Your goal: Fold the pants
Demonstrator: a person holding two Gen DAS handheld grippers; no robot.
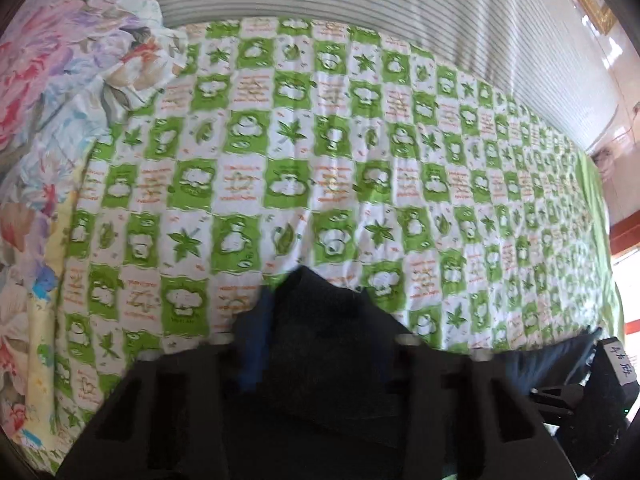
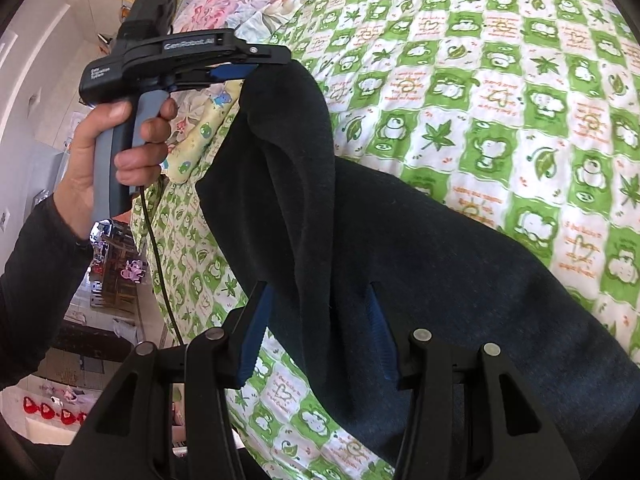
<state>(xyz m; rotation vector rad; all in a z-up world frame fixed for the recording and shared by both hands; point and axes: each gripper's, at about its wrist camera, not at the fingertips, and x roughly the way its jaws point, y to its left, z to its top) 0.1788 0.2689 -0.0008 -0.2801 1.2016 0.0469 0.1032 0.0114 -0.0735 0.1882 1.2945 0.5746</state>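
The dark navy pants point(image 2: 420, 248) hang lifted above the bed, stretched between both grippers. My right gripper point(image 2: 320, 320) is shut on one edge of the pants, blue pads either side of the cloth. My left gripper point(image 2: 256, 68) shows in the right wrist view at upper left, held by a hand, shut on the other top corner of the pants. In the left wrist view the left gripper point(image 1: 312, 320) has a bunch of dark pants cloth point(image 1: 320, 308) between its fingers. The right gripper's body point(image 1: 600, 380) shows at the lower right.
The bed is covered by a green and white checked sheet point(image 1: 360, 152). A floral quilt point(image 1: 52, 100) is piled at its left end. A striped wall point(image 1: 400, 4) runs behind the bed. A cable point(image 2: 156, 256) hangs from the left gripper.
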